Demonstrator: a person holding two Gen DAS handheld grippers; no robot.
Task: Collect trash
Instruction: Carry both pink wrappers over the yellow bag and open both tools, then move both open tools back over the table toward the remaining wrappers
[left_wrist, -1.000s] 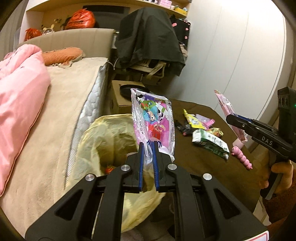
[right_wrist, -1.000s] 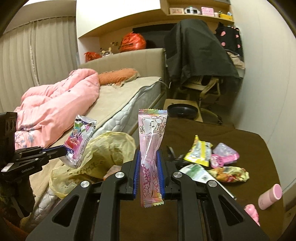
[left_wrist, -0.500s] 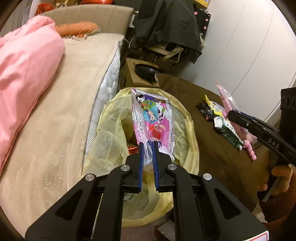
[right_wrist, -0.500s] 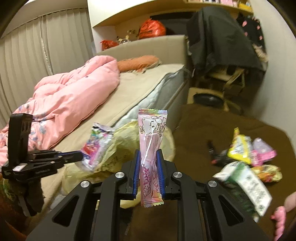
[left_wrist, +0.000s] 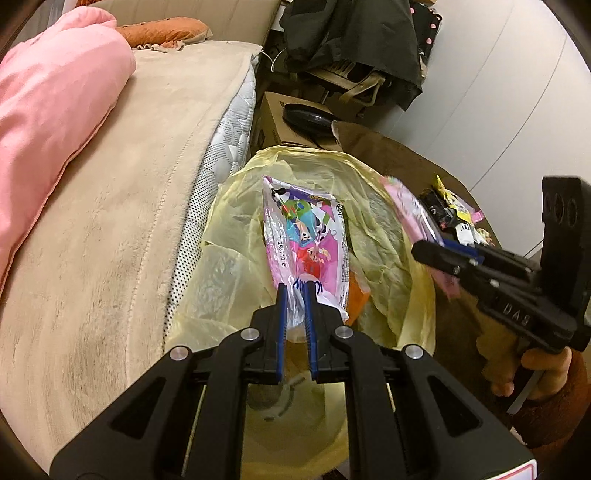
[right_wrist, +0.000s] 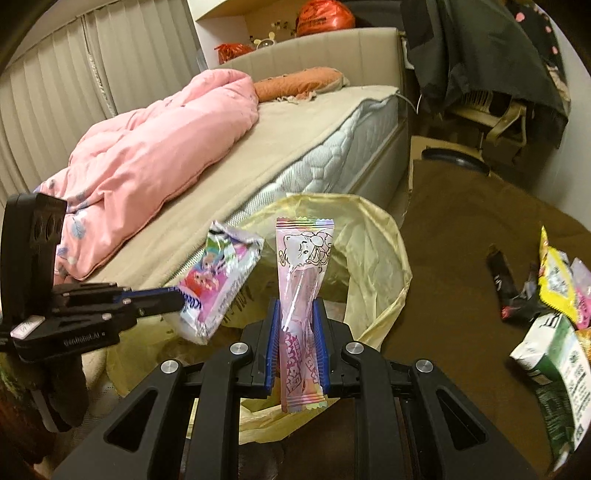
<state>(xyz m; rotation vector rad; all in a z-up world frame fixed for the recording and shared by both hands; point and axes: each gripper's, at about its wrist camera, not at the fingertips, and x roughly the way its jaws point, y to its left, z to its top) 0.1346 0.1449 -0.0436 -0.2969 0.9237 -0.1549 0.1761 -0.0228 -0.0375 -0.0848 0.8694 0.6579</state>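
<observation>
A colourful cartoon-printed snack wrapper is hanging pinched at its lower edge in the left tongs, over the open mouth of the yellow trash bag. A tall pink candy wrapper with a line-drawn character is standing upright, clamped in the right tongs, at the bag's 3 o'clock rim. More wrappers are lying scattered on the brown surface, toward 3 o'clock in the right wrist view.

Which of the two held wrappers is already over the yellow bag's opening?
The cartoon-print wrapper in the left gripper; the pink wrapper in the right gripper is at the bag rim.
</observation>
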